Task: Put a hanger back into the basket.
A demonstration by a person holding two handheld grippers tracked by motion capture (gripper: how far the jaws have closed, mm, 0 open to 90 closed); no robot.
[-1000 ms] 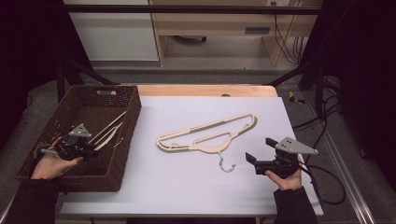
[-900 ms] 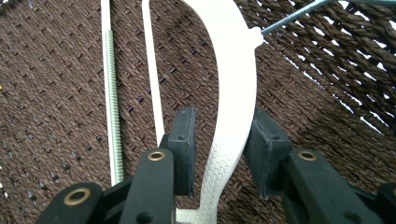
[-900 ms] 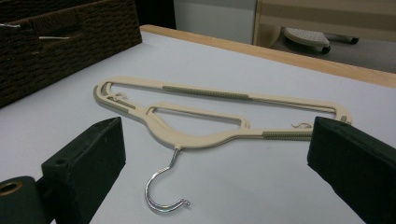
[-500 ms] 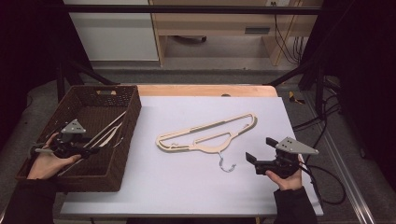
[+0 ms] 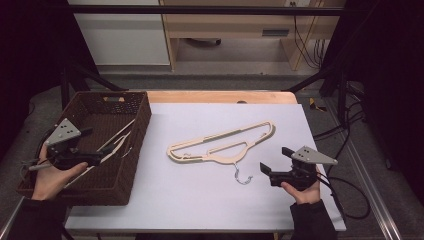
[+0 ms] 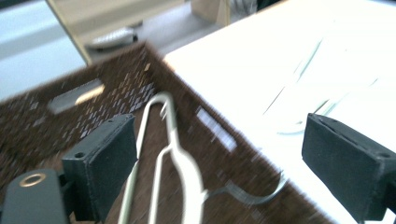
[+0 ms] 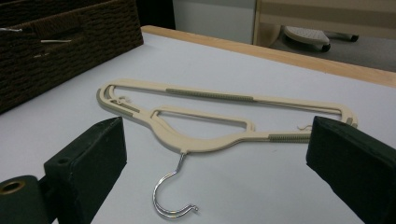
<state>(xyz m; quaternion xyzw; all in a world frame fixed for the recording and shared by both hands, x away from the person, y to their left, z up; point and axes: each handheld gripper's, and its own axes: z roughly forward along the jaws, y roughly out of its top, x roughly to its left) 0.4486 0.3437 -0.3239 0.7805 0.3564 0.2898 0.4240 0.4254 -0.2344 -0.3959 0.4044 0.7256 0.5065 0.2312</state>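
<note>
White tabletop carries everything. Right gripper, jaws spread and empty, sits lower right; the cream hanger lies just upper-left of it, long axis left-right, hook pointing toward it. Left gripper gapes over the basket.

No legible text or labels.

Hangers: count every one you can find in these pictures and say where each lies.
2. One cream hanger lies flat on the white table. Another hanger lies inside the brown wicker basket; more may be hidden there.
</note>
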